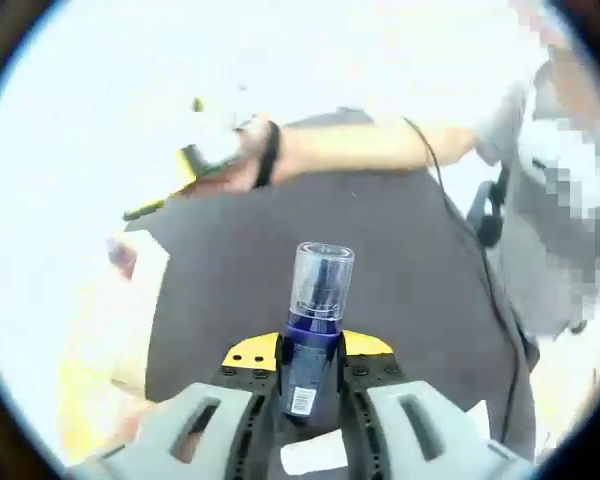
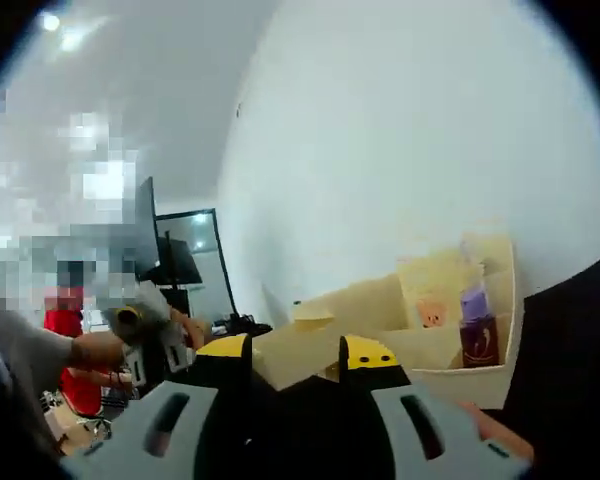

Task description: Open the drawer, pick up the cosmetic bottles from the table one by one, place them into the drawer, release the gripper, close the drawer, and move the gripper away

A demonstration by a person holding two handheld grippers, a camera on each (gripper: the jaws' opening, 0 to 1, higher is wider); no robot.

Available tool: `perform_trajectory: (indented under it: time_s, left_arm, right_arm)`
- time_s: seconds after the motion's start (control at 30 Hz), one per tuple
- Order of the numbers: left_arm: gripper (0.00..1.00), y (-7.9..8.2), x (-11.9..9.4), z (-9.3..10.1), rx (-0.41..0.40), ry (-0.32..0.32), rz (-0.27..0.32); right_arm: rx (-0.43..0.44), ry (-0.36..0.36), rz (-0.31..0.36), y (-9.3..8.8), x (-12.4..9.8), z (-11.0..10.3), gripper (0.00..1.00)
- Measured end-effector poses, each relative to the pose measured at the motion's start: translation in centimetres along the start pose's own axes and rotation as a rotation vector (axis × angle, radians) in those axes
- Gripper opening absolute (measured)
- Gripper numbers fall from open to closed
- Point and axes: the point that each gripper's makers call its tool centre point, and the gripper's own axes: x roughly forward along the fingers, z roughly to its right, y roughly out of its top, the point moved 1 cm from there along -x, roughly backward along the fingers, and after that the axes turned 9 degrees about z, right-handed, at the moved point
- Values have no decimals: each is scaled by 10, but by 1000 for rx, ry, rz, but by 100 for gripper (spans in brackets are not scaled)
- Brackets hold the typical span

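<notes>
Dark counter [image 1: 400, 290] under bright glare. Held blue cosmetic bottle [image 1: 313, 330] upright in left hand-held gripper [image 1: 310, 372], clamped on lower body: light, rigid, slick plastic; clear cap likely loose, so gripped low. Right hand-held gripper [image 2: 295, 358] parted, empty, near drawer [image 2: 460, 375].

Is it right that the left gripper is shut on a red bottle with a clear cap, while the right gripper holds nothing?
Not quite: the bottle is dark blue, not red, as the left gripper view shows. The left gripper is shut on it, clear cap on top, and the right gripper holds nothing.
</notes>
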Motion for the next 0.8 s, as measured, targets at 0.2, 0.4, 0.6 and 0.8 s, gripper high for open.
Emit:
perform_trajectory:
  time_s: [0.2,0.4,0.6,0.8]
  left_arm:
    - [16,6,-14,-8,-86,75,172]
    - [16,17,-23,-14,-158,124,306]
    - [16,23,-18,-11,-185,124,346]
    - [16,28,-8,-7,-213,119,372]
  right_arm:
    - [-5,83,4,1,5,-27,33]
    - [-23,278,-52,-6,10,-80,34]
    - [-80,400,-169,-30,9,-117,46]
    - [-127,414,-211,-41,11,-124,41]
